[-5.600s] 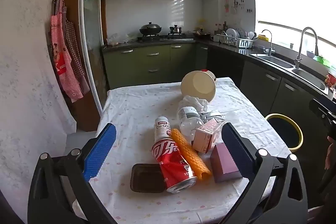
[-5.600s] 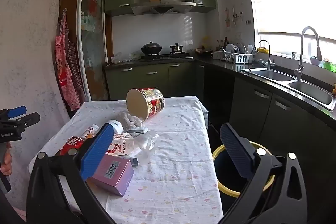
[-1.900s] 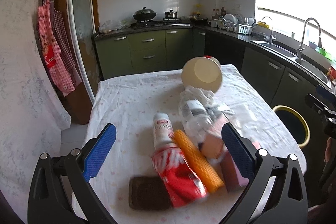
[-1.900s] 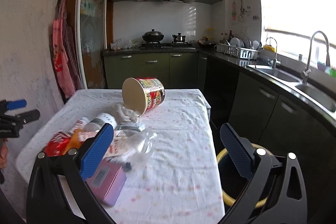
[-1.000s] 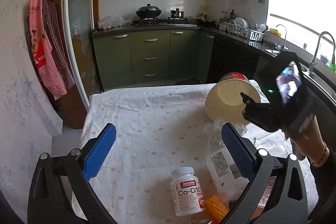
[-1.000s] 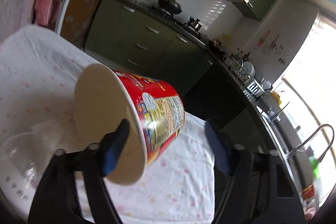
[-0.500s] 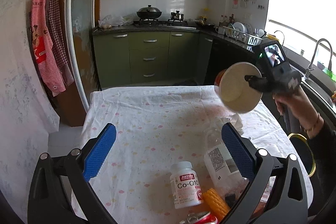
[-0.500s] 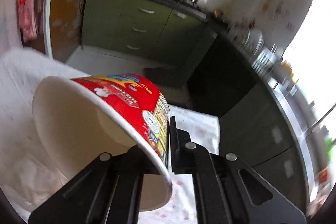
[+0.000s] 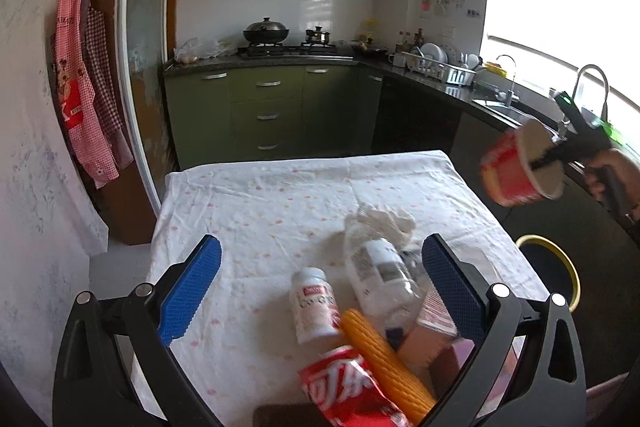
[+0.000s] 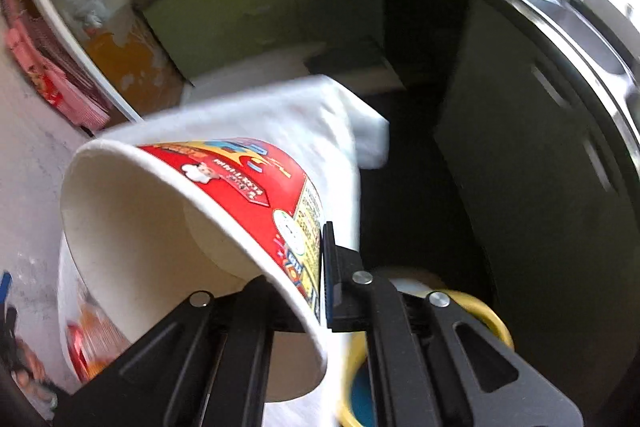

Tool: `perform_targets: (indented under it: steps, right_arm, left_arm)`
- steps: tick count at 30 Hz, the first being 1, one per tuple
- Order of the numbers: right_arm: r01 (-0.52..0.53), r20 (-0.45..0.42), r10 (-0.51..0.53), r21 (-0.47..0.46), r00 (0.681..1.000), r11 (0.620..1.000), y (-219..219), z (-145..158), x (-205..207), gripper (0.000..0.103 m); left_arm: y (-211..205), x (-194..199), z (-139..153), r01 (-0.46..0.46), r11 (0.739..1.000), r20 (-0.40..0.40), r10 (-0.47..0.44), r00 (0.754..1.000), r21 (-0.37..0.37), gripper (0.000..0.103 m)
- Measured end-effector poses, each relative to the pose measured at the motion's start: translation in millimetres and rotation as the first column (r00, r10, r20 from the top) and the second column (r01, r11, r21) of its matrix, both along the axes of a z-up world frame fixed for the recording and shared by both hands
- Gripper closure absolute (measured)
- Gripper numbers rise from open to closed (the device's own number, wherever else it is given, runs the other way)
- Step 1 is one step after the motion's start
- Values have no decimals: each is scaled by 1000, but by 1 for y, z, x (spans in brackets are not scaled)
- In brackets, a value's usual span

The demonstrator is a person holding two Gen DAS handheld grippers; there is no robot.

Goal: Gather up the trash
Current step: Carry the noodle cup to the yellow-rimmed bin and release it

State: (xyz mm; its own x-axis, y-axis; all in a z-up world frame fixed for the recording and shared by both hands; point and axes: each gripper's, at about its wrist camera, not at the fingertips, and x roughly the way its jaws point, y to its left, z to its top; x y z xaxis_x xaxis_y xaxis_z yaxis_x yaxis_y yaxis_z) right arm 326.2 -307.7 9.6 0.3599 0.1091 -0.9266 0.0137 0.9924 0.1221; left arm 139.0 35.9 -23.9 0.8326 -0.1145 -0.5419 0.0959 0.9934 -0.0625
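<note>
The red instant-noodle cup hangs in the air past the table's right edge, and my right gripper is shut on its rim, one finger inside and one outside. In the left wrist view the cup and right gripper are high above the yellow-rimmed trash bin. The same bin shows just below the right fingers. My left gripper is open over the table, holding nothing. In front of it lie a white pill bottle, a clear plastic bottle, a yellow corn-like piece, a red can, and a crumpled tissue.
The table has a white dotted cloth. A pink box and a dark tray lie at the near edge. Green cabinets and a dark counter with sink run behind and to the right. A hand holds the right gripper.
The right gripper shut on the noodle cup's rim, lifted it off the table and carried it right, tipping down over the bin. The left gripper's view shifted, showing more of the trash pile.
</note>
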Motion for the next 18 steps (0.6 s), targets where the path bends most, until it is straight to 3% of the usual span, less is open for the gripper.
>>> perform_targets:
  steps: [5,8,15,18]
  right_arm:
    - [69,-180,-73,-28,981,997,-73,-46,-52,100]
    - [84,-259,-90,-35,962,996,-95,-82,-62,100]
    - [50,-334,-50,-7,941,999,-97,-148,-48,99]
    - [49,-345,-46,0,938,999,-98,-169,-38,87]
  left_arm:
    - [-21,-11,1,11,1000,-17,-11,1000,7,4]
    - [-41,-17,-1,29,999,-38,-29,999,16,4]
    - [-79,-26,1,69,995,-75,-63,995,75,4]
    - [-93,-28,3,83,991,-83,-74,994,106,4]
